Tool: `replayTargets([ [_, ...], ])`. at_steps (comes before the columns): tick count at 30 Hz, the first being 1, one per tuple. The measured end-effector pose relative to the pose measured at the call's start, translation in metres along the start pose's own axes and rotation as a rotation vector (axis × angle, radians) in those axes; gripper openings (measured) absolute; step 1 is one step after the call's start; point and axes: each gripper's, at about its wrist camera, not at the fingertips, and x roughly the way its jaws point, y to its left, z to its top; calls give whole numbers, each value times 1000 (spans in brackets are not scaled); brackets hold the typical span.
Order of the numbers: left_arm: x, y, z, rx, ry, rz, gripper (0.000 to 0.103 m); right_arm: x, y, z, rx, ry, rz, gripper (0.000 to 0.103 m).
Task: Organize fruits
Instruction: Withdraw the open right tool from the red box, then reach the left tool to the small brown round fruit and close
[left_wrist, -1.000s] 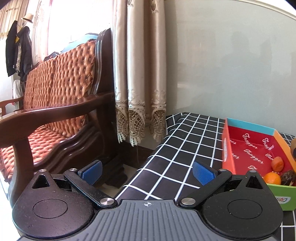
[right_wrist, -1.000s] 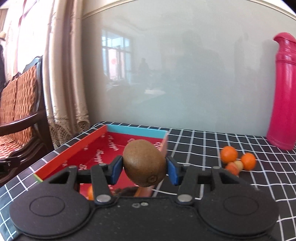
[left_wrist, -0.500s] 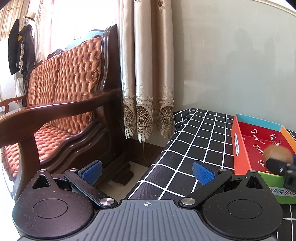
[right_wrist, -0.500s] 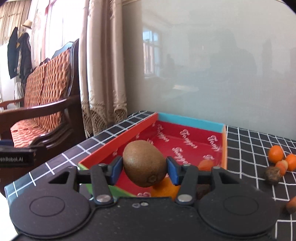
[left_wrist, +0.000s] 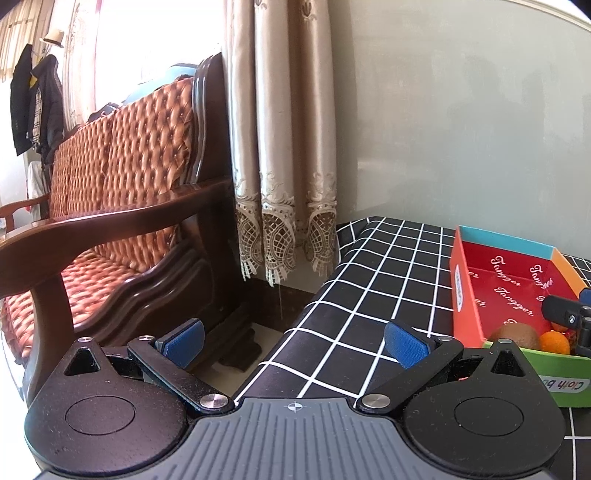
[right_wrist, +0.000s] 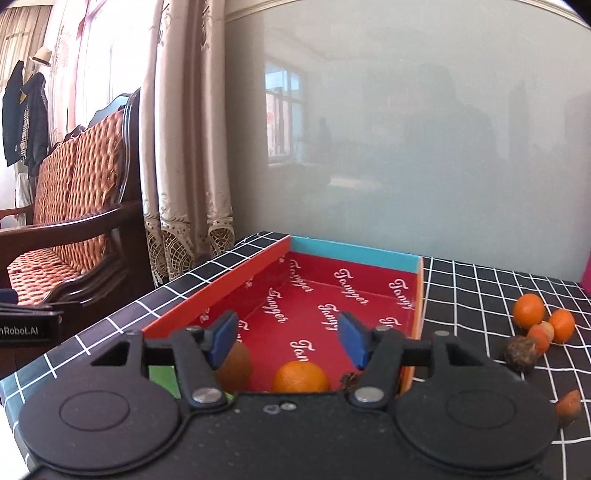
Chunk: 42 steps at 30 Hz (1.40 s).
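Observation:
A red box (right_wrist: 332, 295) with a blue far wall sits on the checked tablecloth; it also shows in the left wrist view (left_wrist: 506, 280). A brown kiwi (right_wrist: 236, 365) lies in its near left corner, next to an orange (right_wrist: 301, 376). The kiwi (left_wrist: 513, 334) and orange (left_wrist: 554, 341) also show in the left wrist view. My right gripper (right_wrist: 284, 336) is open and empty just above the box's near end. My left gripper (left_wrist: 295, 339) is open and empty at the table's left edge, left of the box.
Loose oranges (right_wrist: 530, 310) and a dark round fruit (right_wrist: 521, 354) lie on the cloth right of the box. A wooden sofa (left_wrist: 110, 229) and a curtain (left_wrist: 280, 147) stand left of the table. A grey wall is behind.
My right gripper has opened and let go of the kiwi, which now lies in the box's near left corner. The left gripper has shifted slightly.

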Motion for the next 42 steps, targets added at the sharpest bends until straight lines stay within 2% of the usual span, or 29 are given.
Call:
replayTargets([
  [12,-8,-15,4,8,-9,-21,103,-6,-9,2,4,-10,-19,57],
  [18,-13,-36,10,26,-27,-60,103,-15,-29,1,7,-19,-69,57],
  [27,-26,-100,18,75,-54,-163,103,-37,-79,0,42,-39,-169,57],
  [32,-35,-143,16,139,-71,-218,103,-55,-112,-3,71,-54,-240,58],
  [42,-53,-207,13,179,-74,-337,103,-89,-181,-15,154,-68,-397,58],
])
